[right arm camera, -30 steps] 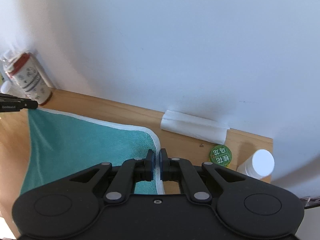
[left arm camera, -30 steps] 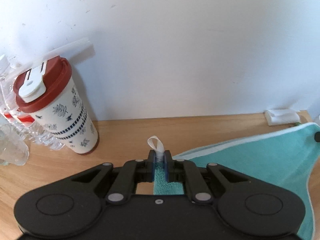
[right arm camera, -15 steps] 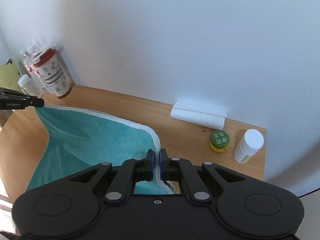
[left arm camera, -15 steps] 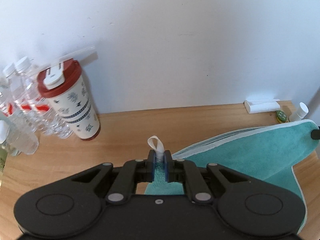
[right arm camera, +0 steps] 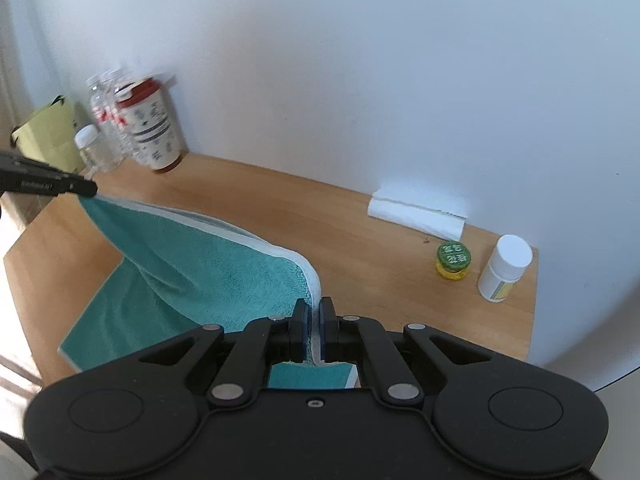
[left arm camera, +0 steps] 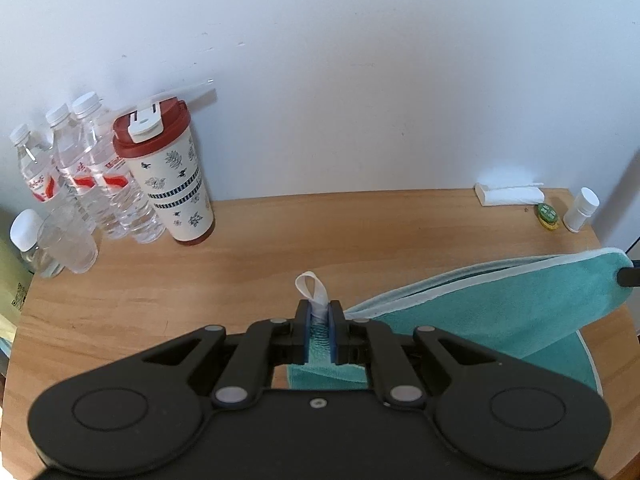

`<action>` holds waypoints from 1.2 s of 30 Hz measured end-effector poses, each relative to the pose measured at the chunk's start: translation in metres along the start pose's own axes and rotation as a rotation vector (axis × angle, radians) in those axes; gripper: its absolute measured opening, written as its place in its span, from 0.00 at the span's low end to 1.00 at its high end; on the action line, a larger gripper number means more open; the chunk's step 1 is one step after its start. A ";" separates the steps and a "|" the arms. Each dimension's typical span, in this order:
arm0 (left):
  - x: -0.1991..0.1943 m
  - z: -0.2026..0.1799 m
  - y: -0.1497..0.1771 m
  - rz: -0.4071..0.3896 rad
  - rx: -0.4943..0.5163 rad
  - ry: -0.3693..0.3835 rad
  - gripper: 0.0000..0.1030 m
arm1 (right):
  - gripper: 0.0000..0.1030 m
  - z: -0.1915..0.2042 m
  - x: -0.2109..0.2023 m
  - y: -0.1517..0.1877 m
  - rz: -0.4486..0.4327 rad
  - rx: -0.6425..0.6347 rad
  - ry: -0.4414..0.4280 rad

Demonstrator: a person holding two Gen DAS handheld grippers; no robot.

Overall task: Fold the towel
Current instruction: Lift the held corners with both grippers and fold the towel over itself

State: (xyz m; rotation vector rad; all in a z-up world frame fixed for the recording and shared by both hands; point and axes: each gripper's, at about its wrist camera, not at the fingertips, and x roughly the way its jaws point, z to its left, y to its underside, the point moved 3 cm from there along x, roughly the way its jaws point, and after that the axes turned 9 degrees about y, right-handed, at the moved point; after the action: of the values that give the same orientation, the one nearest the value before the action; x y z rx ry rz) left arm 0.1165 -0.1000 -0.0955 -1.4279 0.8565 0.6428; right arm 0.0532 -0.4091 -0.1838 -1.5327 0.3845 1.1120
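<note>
A teal towel (left arm camera: 500,304) with a white hem hangs stretched between my two grippers above a wooden table (left arm camera: 280,248). My left gripper (left arm camera: 319,312) is shut on one towel corner, with its white hanging loop (left arm camera: 310,286) sticking up past the fingertips. My right gripper (right arm camera: 313,312) is shut on the other corner of the towel (right arm camera: 208,264). The towel sags between them and its lower part drapes down toward the table's front. The left gripper's tip also shows in the right wrist view (right arm camera: 86,189), and the right one's in the left wrist view (left arm camera: 628,276).
At the table's back left stand a red-lidded patterned tumbler (left arm camera: 168,172), several water bottles (left arm camera: 84,168) and a small jar (left arm camera: 36,240). At the back right lie a folded white tissue (right arm camera: 418,216), a green-lidded jar (right arm camera: 453,260) and a white pill bottle (right arm camera: 505,268). A wall is behind.
Both grippers have pulled back and up from the wall with the towel corners held. More of the table and the objects on it now show.
</note>
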 end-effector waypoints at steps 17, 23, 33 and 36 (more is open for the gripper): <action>-0.015 -0.015 0.065 0.067 -0.031 0.008 0.08 | 0.05 0.020 -0.003 0.055 0.031 -0.149 -0.054; -0.017 -0.018 0.086 0.076 -0.047 0.005 0.08 | 0.05 0.024 -0.004 0.076 0.054 -0.181 -0.089; -0.022 -0.017 0.110 0.115 -0.068 -0.019 0.08 | 0.05 0.026 -0.004 0.101 0.076 -0.237 -0.130; -0.022 -0.017 0.115 0.124 -0.074 -0.021 0.08 | 0.05 0.025 -0.003 0.104 0.081 -0.243 -0.138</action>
State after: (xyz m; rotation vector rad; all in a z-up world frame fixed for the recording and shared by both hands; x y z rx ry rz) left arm 0.0082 -0.1066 -0.1423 -1.4401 0.9174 0.7892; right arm -0.0375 -0.4185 -0.2398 -1.6510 0.2246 1.3591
